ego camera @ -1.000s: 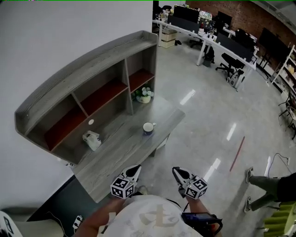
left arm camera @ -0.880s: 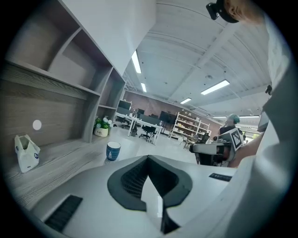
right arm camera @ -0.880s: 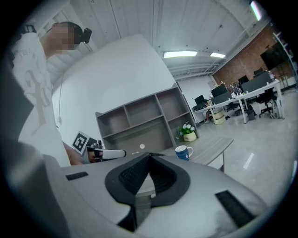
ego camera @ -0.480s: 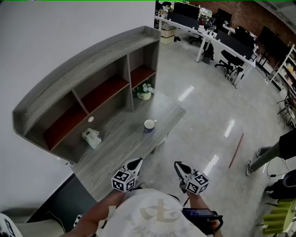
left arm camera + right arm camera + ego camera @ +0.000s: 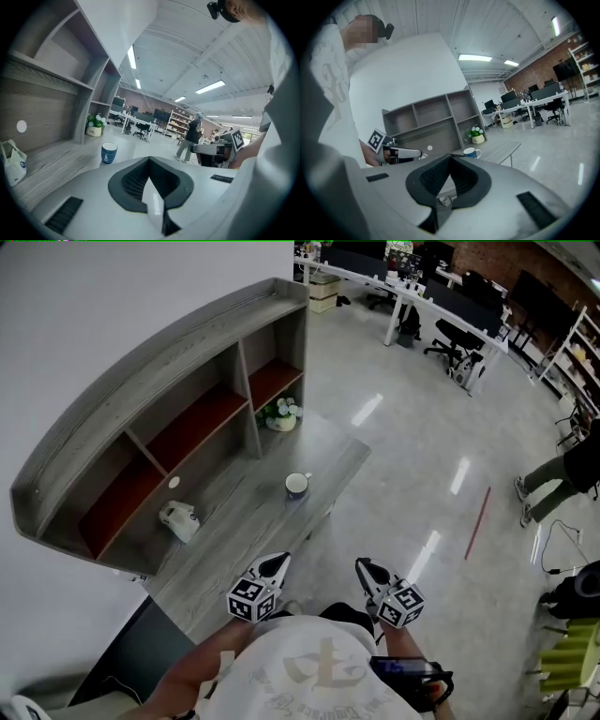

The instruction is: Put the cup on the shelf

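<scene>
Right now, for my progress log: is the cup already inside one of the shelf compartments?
No, the cup stands on the desk in front of the shelf, outside every compartment.

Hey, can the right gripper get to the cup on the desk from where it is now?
Probably yes. Only bare desk lies between the right gripper and the cup; the bag and plant sit well aside. It needs a forward reach, and its shut jaws must open first.
</scene>
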Tool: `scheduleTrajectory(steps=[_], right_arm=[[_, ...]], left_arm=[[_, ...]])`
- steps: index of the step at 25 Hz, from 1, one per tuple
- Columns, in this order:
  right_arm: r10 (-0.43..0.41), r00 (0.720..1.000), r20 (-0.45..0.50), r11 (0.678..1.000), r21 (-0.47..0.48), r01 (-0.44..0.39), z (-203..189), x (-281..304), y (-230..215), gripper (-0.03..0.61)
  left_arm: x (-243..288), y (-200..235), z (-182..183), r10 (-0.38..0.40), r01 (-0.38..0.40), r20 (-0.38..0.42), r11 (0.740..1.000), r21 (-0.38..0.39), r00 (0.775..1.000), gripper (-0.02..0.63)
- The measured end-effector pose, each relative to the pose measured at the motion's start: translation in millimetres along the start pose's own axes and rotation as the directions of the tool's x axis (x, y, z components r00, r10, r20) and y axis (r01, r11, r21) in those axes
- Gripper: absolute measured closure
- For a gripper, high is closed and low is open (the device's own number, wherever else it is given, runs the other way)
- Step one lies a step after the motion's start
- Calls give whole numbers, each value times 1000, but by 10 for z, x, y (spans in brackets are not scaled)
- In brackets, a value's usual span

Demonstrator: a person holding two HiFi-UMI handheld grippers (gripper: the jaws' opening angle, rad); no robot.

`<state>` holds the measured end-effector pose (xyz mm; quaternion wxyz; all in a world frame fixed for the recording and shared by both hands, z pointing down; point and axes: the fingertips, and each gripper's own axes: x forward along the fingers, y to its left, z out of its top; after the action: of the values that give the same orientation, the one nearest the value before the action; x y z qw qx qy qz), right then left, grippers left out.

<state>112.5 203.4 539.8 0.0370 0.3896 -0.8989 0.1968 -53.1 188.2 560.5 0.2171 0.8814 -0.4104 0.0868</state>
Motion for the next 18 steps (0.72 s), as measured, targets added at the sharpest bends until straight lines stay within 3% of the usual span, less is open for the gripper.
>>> scheduleTrajectory(steps=[8,18], right_arm=[[-4,1000,3,1000,14,4,4,111,-353,574],[87,996,-17,996,3,-87,351,555,-1095,574]], left_arm=[[288,39,-8,9,-9,-36,1000,15,999,612],[929,213,342,102,-102,-20,995,17,995,612]])
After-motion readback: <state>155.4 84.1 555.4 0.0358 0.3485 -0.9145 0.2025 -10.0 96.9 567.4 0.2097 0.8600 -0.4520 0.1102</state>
